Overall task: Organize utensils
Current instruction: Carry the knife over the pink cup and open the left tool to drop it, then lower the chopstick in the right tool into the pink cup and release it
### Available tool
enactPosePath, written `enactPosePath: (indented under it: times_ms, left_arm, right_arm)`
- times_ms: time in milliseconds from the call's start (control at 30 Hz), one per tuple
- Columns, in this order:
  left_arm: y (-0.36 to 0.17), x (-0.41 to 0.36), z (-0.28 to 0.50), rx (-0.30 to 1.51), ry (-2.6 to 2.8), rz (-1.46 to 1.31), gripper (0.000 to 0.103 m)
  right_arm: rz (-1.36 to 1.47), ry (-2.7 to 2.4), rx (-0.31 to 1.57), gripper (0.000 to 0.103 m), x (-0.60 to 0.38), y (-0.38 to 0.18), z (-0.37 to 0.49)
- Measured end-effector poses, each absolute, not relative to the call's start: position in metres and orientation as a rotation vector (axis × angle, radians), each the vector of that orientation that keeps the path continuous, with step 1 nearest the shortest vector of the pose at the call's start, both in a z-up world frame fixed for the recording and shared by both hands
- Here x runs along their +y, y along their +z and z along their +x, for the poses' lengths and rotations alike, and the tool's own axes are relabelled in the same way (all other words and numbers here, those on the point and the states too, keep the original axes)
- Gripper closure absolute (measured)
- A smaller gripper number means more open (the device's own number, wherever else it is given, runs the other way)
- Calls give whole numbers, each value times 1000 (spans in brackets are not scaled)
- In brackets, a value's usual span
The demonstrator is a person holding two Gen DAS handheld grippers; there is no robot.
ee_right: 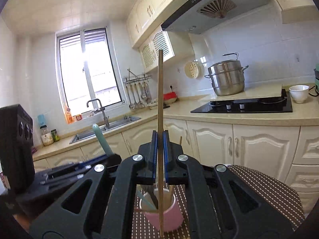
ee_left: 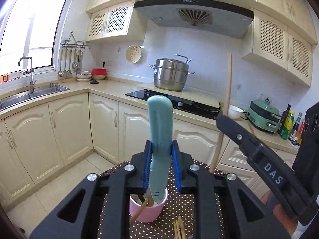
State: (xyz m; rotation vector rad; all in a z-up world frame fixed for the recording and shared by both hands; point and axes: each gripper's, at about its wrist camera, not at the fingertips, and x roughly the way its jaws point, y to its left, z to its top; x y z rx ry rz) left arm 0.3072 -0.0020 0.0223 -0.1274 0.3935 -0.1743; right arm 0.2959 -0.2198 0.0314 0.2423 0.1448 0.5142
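Observation:
My left gripper [ee_left: 161, 146] is shut on a teal utensil [ee_left: 159, 123] that stands upright, its lower end over the mouth of a pink cup [ee_left: 147, 209]. The cup holds several utensils and stands on a brown dotted tablecloth [ee_left: 185, 201]. Loose wooden chopsticks [ee_left: 179, 229] lie beside it. My right gripper [ee_right: 159, 137] is shut on one upright wooden chopstick [ee_right: 160, 91], whose lower end hangs in front of the pink cup [ee_right: 169, 217]. The right gripper [ee_left: 221, 119] also shows in the left wrist view, and the left gripper [ee_right: 111, 157] with the teal utensil [ee_right: 100, 137] shows in the right wrist view.
Beyond the table runs an L-shaped kitchen counter with a sink [ee_left: 39, 91], a black cooktop [ee_left: 175, 101] and a steel steamer pot [ee_left: 171, 74]. A white bowl [ee_right: 299, 92], a green appliance [ee_left: 263, 117] and bottles [ee_left: 289, 123] stand on the right. Tiled floor lies between table and cabinets.

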Motion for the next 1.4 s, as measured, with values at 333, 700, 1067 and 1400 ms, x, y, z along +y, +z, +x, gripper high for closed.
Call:
enactPosePath:
  times_ms: [333,700,1067,1400]
  left_arm:
    - [4,0,339,439,-131,-96,83]
    - [10,6,327,390,-138,-143,64]
    - [16,11,314,352,-62,-107,51]
    - [19,17,301,334,-11,-82,49]
  right_arm:
    - [283,516,101,97,-207,7,333]
    - [294,537,140,97,-207,-10,346]
    - [246,543,159,97,-196,-18,332]
    - [201,550,189,97,-186,-19,319]
